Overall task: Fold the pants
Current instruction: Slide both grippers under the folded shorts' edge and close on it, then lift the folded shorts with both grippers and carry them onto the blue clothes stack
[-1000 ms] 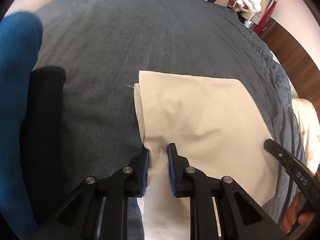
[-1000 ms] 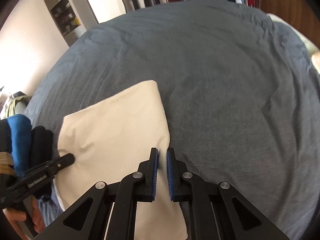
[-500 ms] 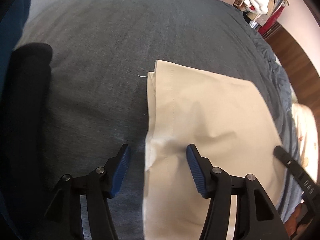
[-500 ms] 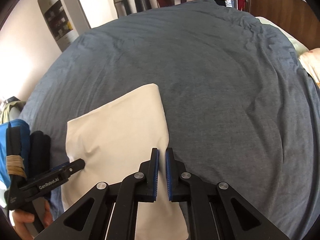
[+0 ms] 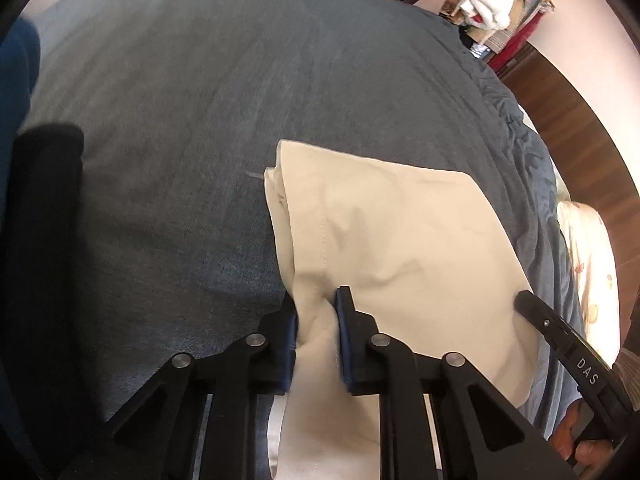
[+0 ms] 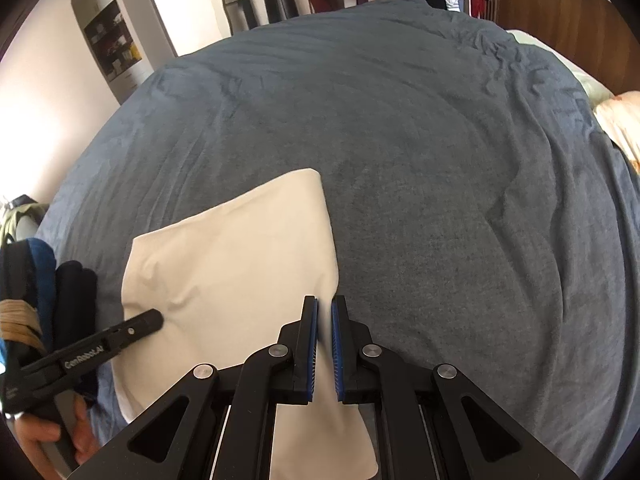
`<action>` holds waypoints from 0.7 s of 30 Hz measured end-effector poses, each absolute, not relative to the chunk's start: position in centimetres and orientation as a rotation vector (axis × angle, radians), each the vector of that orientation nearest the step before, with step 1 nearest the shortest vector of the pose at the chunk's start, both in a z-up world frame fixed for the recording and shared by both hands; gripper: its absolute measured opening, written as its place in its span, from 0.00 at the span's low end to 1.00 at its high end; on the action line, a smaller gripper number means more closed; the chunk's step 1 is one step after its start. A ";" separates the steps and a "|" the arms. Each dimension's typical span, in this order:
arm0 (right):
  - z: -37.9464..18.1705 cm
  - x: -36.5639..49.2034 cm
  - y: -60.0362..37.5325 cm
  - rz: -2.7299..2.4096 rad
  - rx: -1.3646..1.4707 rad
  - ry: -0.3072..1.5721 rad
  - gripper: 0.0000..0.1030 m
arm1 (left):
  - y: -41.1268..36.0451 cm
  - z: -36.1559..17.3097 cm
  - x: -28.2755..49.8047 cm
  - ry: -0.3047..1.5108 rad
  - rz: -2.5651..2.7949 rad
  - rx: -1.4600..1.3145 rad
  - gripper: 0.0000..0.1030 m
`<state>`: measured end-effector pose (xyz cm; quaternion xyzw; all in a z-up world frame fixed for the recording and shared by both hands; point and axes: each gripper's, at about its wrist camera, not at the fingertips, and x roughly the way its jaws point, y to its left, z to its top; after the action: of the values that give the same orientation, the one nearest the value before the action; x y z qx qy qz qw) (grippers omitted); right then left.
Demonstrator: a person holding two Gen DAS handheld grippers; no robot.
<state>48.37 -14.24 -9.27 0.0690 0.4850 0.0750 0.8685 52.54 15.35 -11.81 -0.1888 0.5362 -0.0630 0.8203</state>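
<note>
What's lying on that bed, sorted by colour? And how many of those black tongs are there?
Beige: 1, the folded pants
Black: 1, a rolled garment
Blue: 1, a folded garment
Grey-blue: 1, the bedcover
Black tongs: 2, the left tongs and the right tongs, both pinching the pants
Total: 6

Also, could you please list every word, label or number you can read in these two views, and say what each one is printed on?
"DAS": on the side of the right gripper, seen from the left wrist.
"GenRobot.AI": on the side of the left gripper, seen from the right wrist.
Items in the arched wall niche: too small to read.
The beige pants show no readable text.
</note>
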 end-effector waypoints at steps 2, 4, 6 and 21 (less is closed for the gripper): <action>-8.6 48.0 -14.1 0.159 0.136 1.003 0.07 | 15.1 -11.2 52.4 1.130 -0.148 -0.382 0.16; -8.0 47.9 -14.2 0.157 0.134 0.988 0.07 | 14.9 -10.6 52.2 1.121 -0.161 -0.377 0.15; -7.1 47.5 -14.3 0.157 0.134 0.973 0.07 | 14.7 -10.1 52.0 1.109 -0.169 -0.372 0.15; 1.1 44.3 -13.7 0.179 0.121 0.845 0.07 | 16.7 -0.8 48.5 0.930 -0.175 -0.358 0.11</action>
<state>44.31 -13.72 1.10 0.0587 0.4094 0.0869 0.9063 48.48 16.73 -0.78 -0.1715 0.4454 -0.0838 0.8748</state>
